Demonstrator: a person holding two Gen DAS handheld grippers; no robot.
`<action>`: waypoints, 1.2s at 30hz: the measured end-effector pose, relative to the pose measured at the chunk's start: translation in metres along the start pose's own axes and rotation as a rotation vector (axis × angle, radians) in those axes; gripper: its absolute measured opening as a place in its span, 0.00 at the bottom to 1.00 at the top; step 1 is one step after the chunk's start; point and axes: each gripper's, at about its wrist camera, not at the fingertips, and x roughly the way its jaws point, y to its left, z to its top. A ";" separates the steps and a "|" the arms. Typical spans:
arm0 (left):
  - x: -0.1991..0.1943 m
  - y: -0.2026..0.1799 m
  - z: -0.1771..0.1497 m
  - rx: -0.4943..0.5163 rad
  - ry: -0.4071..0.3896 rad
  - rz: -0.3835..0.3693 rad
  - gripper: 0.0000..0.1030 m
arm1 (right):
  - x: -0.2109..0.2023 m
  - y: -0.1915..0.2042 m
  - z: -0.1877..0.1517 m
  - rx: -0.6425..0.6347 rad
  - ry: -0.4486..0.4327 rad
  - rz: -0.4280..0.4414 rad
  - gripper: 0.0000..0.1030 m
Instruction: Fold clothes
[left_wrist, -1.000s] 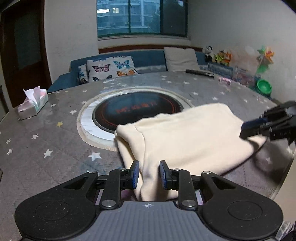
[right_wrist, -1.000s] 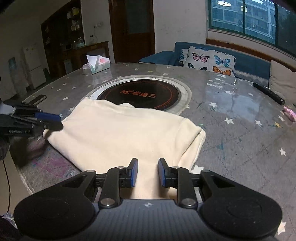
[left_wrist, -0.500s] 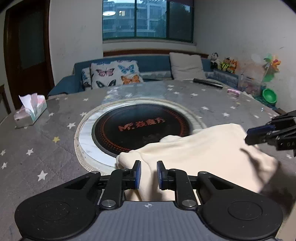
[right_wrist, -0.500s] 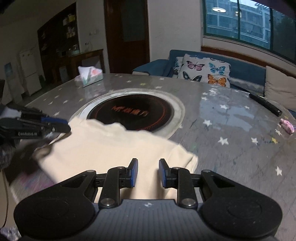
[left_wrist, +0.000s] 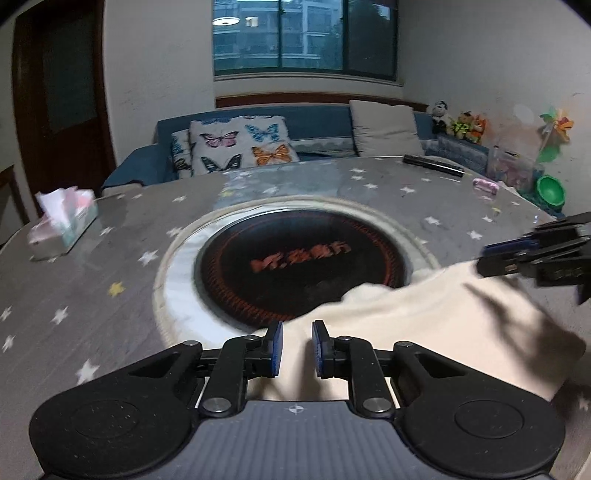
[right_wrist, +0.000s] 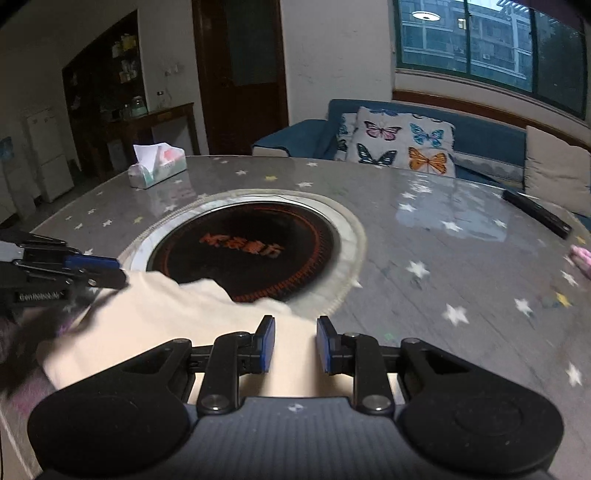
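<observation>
A cream garment (left_wrist: 443, 314) lies on the grey star-patterned table (left_wrist: 92, 295), its far edge overlapping the black round hob (left_wrist: 295, 266). My left gripper (left_wrist: 297, 349) is shut on the garment's near left edge, with cream cloth filling the narrow gap between the blue pads. In the right wrist view the garment (right_wrist: 166, 317) runs off to the left, and my right gripper (right_wrist: 295, 343) is shut on its near right edge. Each gripper also shows in the other's view: the right gripper (left_wrist: 487, 258) above the cloth's right side, the left gripper (right_wrist: 110, 271) above its left side.
A tissue box (left_wrist: 62, 225) stands at the table's far left. A black remote (left_wrist: 432, 164) and a small pink item (left_wrist: 485, 184) lie at the far right. Behind the table is a blue sofa (left_wrist: 317, 118) with butterfly cushions. The table's edge runs close on the right.
Both grippers moved forward toward the hob, carrying the garment's near edge with them. The cloth now looks shorter and bunched. The left jaws narrowed slightly.
</observation>
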 end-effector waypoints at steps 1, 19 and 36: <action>0.004 -0.003 0.003 0.008 0.000 -0.007 0.18 | 0.006 0.002 0.002 0.000 0.003 0.005 0.23; 0.047 -0.022 0.012 0.048 0.077 0.009 0.21 | 0.046 0.024 0.009 -0.033 0.053 -0.004 0.23; -0.014 0.035 0.001 -0.087 0.014 0.096 0.30 | 0.022 0.069 0.008 -0.133 0.012 0.049 0.24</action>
